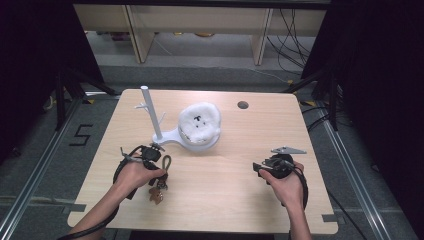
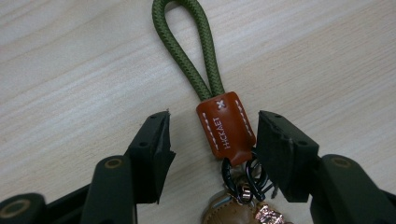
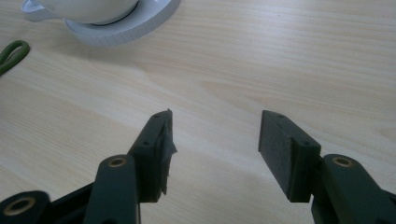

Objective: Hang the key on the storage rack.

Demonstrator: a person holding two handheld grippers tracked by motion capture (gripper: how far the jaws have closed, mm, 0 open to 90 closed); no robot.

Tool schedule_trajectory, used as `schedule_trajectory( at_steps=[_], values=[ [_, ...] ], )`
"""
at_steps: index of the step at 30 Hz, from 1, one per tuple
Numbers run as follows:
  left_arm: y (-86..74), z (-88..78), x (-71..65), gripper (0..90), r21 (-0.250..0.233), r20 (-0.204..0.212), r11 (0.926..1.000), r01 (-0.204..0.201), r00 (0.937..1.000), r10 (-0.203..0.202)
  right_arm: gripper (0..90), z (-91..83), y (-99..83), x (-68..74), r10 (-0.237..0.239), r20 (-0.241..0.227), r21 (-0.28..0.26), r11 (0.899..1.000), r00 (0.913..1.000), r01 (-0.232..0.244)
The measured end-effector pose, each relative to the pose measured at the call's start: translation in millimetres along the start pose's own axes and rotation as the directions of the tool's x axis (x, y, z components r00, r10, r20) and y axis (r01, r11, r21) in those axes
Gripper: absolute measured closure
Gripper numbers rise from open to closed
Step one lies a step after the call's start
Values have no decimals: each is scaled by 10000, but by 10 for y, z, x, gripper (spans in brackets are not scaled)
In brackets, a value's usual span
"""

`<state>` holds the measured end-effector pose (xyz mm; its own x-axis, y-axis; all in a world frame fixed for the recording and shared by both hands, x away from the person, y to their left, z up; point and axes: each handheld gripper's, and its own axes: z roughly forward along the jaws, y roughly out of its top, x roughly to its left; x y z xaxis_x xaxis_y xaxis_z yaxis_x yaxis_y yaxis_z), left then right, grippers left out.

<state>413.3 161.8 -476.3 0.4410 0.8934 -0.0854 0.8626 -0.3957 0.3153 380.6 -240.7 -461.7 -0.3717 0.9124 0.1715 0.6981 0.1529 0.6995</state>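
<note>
Lab-type recording bay: black curtains (image 1: pixel 30 75), taped floor number (image 1: pixel 81 135), trailing cables (image 1: pixel 295 35), lone wooden table (image 1: pixel 210 200).

Bare table (image 1: pixel 225 180) between tools; white stand (image 1: pixel 192 135) beyond

My left tongs (image 2: pixel 212 140) sit low with jaws spread wide, my left hand (image 1: pixel 137 172) wrapped around them. My right tongs (image 3: pixel 215 144) gape equally, gripped in my right hand (image 1: pixel 285 185).
</note>
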Motion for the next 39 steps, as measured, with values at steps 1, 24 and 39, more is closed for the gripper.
schedule_trajectory(
  at_steps=[1, 24, 39],
  values=[
    [1, 5, -5, 447, 38, -21, 10000, -28, 10000, 28, 459, 12, 0, -7, -132, -38, -78, 9999, 9999, 132],
    [-25, 64, -63, 651, 401, -320, 9964, -752, 9966, 765, 443, 36, -11, 34, -26, -342, -12, 10000, 9994, 26],
    [-173, 34, 36, 678, -551, -132, 9793, -1947, 9809, 1942, 442, 29, -21, 47, 299, -340, -21, 9995, 9990, -300]
  ],
)
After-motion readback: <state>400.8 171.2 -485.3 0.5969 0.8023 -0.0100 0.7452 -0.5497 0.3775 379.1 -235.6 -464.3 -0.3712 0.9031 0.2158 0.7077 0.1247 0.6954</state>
